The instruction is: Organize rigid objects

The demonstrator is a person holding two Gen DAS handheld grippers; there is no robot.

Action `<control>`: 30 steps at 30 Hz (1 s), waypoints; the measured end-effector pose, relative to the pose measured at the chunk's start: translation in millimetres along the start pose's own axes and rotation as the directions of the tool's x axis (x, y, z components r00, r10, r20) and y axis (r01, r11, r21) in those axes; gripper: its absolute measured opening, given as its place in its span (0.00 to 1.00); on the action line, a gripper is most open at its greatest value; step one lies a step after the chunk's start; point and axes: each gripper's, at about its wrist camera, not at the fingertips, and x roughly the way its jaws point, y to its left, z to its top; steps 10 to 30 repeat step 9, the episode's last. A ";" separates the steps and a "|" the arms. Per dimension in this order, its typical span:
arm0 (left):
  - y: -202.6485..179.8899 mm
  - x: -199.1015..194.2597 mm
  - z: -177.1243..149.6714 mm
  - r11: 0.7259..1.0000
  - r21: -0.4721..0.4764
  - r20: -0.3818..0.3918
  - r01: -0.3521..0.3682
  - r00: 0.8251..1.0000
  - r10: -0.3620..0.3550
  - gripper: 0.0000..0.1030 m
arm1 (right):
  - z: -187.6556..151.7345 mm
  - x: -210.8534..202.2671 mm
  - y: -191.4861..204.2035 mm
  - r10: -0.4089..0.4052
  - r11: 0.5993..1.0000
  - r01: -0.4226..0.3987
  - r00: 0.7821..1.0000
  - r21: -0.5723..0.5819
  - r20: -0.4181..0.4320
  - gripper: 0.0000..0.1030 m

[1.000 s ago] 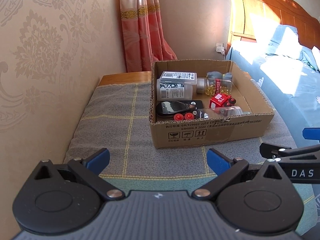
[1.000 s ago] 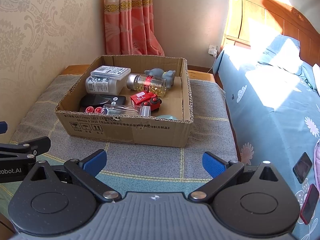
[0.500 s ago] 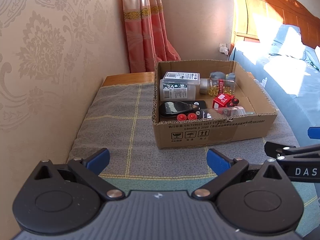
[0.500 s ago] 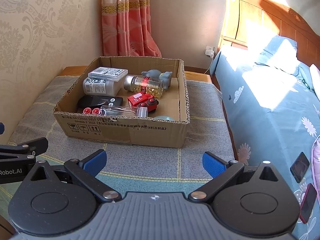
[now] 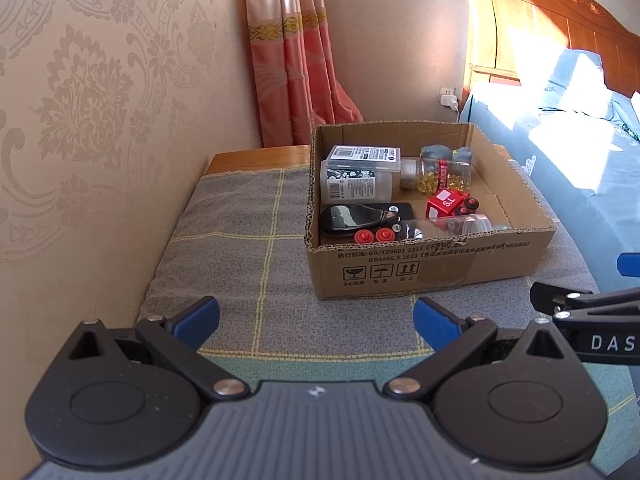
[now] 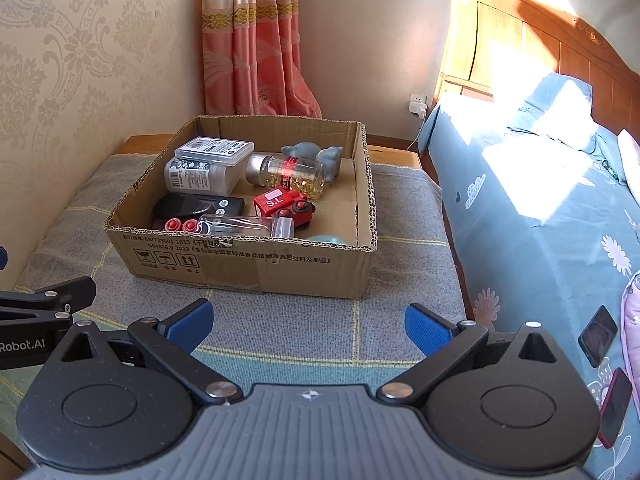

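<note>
A cardboard box stands on a cloth-covered table. Inside lie a white labelled bottle, a clear case on top of it, a glass jar of yellow capsules, a grey figurine, a red toy truck, a black device and a clear tube with red caps. My left gripper and right gripper hover open before the box, both empty.
The grey checked cloth covers the table, with a patterned wall on the left and a pink curtain behind. A bed lies to the right, with two phones on it near the right edge.
Both grippers have drawn back and up slightly, so the box looks a little farther away. Their jaws stay open and the box contents have not moved.
</note>
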 end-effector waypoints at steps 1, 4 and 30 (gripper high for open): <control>0.0 -0.2 0.2 1.000 0.001 0.001 0.002 1.000 -0.002 1.00 | -0.2 -0.1 0.0 0.000 1.000 0.000 1.000 -0.001 0.001 1.00; -0.4 -0.5 0.4 1.000 0.002 0.001 0.002 1.000 -0.002 1.00 | 0.2 -0.3 -0.2 0.000 1.000 0.000 1.000 -0.003 0.003 1.00; -0.4 -0.7 0.4 1.000 0.002 0.002 0.004 1.000 -0.004 1.00 | 0.1 -0.7 -0.1 0.000 1.000 0.000 1.000 -0.003 0.003 1.00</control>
